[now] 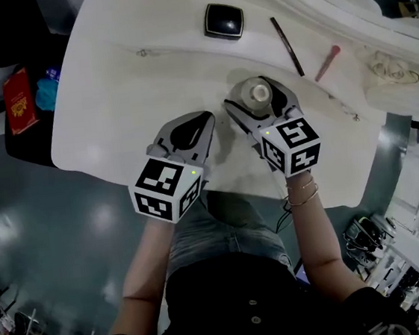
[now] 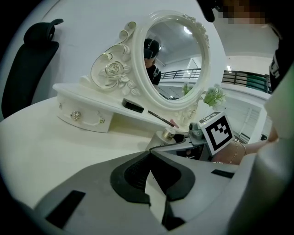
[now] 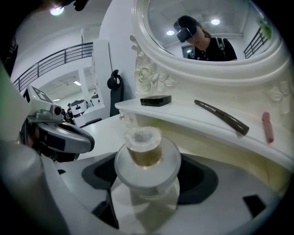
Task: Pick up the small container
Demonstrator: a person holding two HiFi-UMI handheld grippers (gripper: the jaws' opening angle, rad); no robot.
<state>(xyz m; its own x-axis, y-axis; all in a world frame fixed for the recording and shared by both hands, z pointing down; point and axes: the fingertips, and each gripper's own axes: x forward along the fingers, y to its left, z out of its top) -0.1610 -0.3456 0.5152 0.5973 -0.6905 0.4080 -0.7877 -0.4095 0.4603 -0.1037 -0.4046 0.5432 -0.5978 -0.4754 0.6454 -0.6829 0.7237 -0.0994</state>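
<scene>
Bare forearms (image 1: 149, 260) reach up the head view to both grippers over the white table (image 1: 111, 99). The left gripper (image 1: 203, 123) is just beside the right gripper (image 1: 258, 106), whose jaws flank the container (image 1: 256, 91) near the table's front edge. A black compact (image 1: 223, 20) and a pencil (image 1: 286, 45) lie farther back.

Left gripper view: jaws together at the tips with nothing between them, facing the mirror (image 2: 172, 59).

Right gripper view: jaws pressed against both sides of the container (image 3: 143, 147); I can't tell whether it is lifted.
</scene>
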